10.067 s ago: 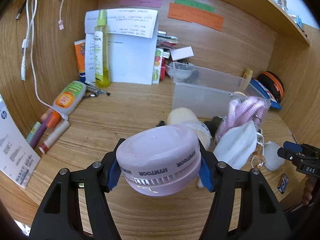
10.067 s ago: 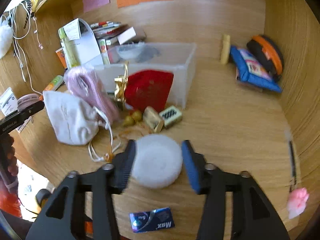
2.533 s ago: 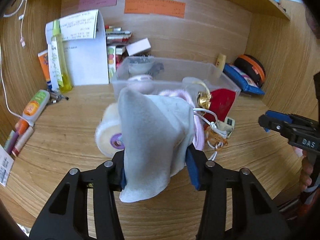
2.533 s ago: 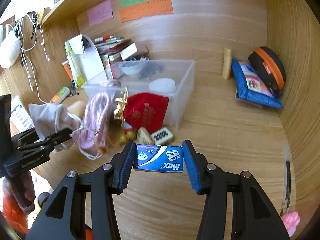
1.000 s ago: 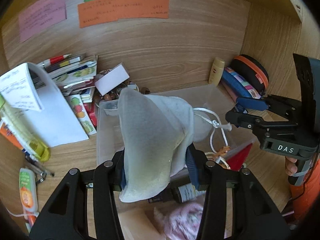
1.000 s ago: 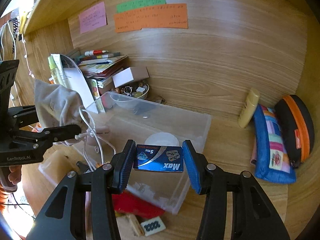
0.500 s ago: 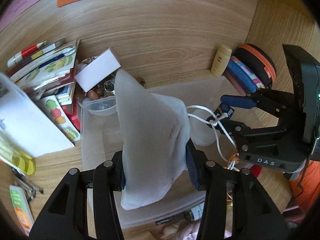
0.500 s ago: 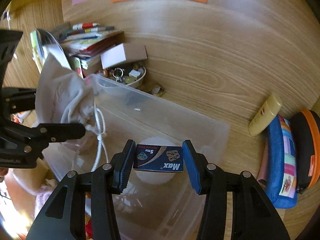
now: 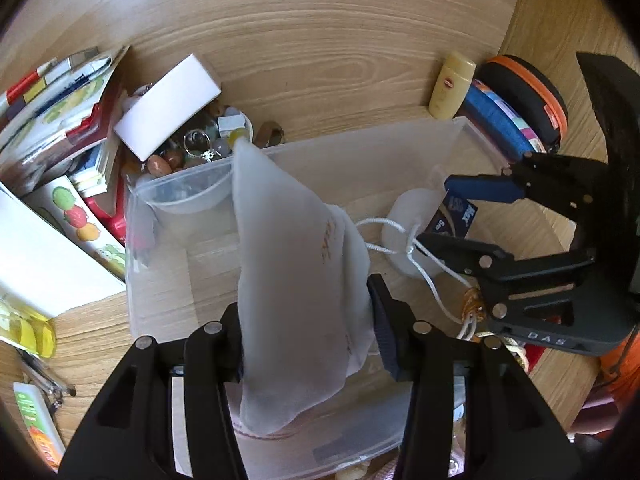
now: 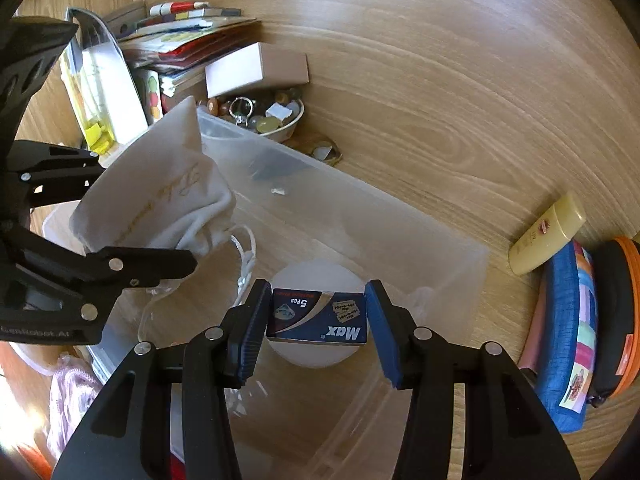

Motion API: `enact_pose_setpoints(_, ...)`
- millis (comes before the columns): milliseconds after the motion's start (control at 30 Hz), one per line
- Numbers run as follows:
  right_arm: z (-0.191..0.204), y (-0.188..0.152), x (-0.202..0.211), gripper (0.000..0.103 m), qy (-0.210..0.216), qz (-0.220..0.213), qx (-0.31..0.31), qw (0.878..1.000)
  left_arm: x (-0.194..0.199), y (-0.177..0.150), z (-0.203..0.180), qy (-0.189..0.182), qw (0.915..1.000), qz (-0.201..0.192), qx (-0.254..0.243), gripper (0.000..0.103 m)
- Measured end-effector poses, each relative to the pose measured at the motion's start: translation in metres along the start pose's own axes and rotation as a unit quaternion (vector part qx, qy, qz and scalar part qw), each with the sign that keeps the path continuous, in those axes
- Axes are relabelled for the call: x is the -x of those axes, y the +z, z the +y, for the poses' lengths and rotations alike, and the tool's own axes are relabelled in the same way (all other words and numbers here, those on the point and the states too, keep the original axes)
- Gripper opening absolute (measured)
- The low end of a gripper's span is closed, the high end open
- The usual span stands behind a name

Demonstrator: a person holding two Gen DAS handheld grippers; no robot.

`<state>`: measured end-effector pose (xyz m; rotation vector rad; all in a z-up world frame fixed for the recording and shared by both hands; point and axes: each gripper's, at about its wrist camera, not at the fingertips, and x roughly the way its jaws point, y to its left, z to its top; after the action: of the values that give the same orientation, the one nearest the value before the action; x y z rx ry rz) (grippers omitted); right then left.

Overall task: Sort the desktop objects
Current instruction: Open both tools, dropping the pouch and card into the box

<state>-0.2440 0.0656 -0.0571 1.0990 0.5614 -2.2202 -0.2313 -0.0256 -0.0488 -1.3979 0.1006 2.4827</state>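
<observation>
My left gripper [image 9: 308, 344] is shut on a white drawstring pouch [image 9: 296, 280] and holds it above the clear plastic bin [image 9: 160, 280]. The pouch [image 10: 160, 204] also shows in the right wrist view, its cord hanging down. My right gripper [image 10: 318, 320] is shut on a small blue "Max" blade box [image 10: 320, 322], held over the bin [image 10: 440, 264] above a white round pad [image 10: 308, 276] on its floor. The right gripper [image 9: 452, 212] shows in the left wrist view beside the pouch cord.
A bowl of trinkets [image 10: 264, 120], a white box [image 10: 256, 68] and stacked books [image 9: 52, 92] stand behind the bin. A cream tube [image 10: 544, 240], a blue pouch [image 10: 568, 340] and a black-orange case [image 10: 616, 320] lie at right. A pink cord bundle [image 10: 68, 396] lies beside the bin.
Both grippers have moved forward and now tilt down over the bin, each still gripping its object. The pouch and the blade box have come closer to the bin floor.
</observation>
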Motion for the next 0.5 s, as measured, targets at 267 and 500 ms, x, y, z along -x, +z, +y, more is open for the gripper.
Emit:
enact_pose_setpoints(267, 0.008, 0.001, 0.0, 0.054, -0.025, 0.004, 0.017, 1.0, 0.015, 0.001, -0.004, 0.02, 0.9994, -0.029, -0.007, 0.07)
enact_pose_setpoints(500, 0.008, 0.002, 0.015, 0.078, -0.061, -0.03, 0.016, 0.998, 0.034, -0.002, -0.009, 0.039, 0.9978, -0.05, -0.019, 0.074)
